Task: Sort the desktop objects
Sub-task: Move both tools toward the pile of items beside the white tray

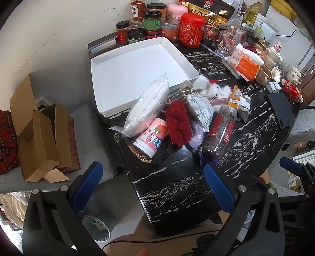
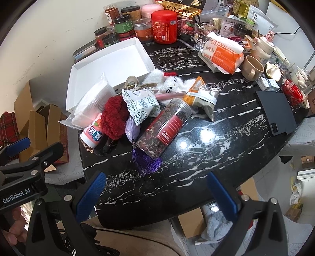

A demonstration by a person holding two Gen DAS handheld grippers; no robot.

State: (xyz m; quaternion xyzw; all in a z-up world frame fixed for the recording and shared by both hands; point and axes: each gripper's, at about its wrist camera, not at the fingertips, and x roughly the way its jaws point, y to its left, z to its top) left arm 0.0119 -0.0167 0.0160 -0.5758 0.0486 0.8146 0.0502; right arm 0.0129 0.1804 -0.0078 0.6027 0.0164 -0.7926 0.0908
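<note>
The black marble table (image 2: 196, 137) held a heap; the jar (image 2: 165, 126) lay at twelve o'clock from the wide-open, empty right gripper (image 2: 157, 195), long axis toward one o'clock; left gripper (image 1: 153, 189) also open

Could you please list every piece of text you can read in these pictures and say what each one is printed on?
"GenRobot.AI": on the left claw body.
"陈皮": on a red-lidded spice jar.
"桂格5黑": on the black snack bag.
"KAISIN", partly blurred: on the orange-and-white packet.
Print on the red canister and tea tube is too small to read.
</note>
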